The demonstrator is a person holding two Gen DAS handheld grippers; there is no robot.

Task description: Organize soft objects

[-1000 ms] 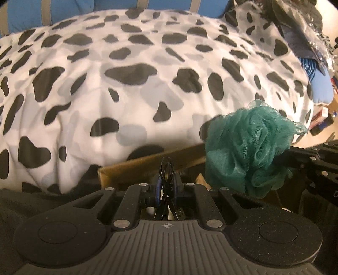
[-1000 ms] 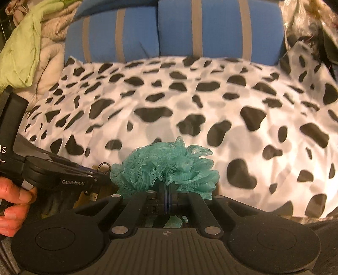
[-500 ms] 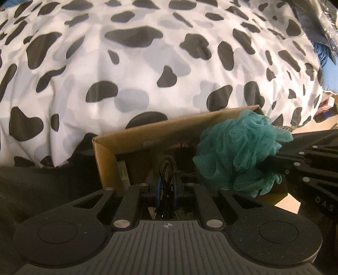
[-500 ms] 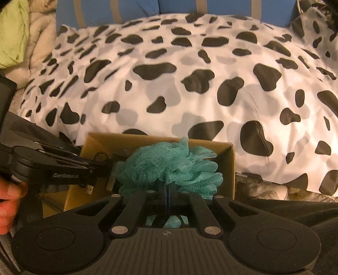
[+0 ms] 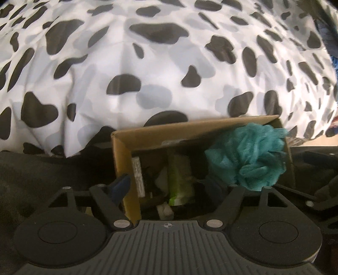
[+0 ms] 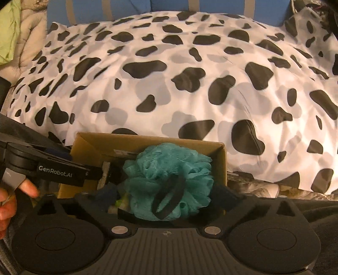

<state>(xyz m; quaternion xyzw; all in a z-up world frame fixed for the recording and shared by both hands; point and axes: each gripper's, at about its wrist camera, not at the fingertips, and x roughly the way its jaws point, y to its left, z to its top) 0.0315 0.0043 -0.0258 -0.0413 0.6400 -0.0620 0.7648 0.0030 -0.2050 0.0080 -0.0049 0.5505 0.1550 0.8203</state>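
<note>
A teal mesh bath pouf [image 6: 169,179] with a black loop on it lies in the right part of an open cardboard box [image 6: 220,167]; it also shows in the left wrist view [image 5: 247,156]. My right gripper [image 6: 166,195] is open, its fingers spread either side of the pouf. My left gripper [image 5: 169,186] is open over the box [image 5: 120,156], its left finger [image 5: 120,184] outside the box's left wall. A green packet [image 5: 180,179] and other items lie inside the box.
A cow-print cushion [image 6: 179,80] rises right behind the box, with blue striped pillows [image 6: 211,8] beyond it. Dark fabric [image 5: 42,169] lies left of the box. A hand [image 6: 12,201] holds the left gripper.
Both grippers have opened. The right one let go of the pouf, which now rests in the box. The left one no longer holds the black cable. Both views tilted down toward the box.
</note>
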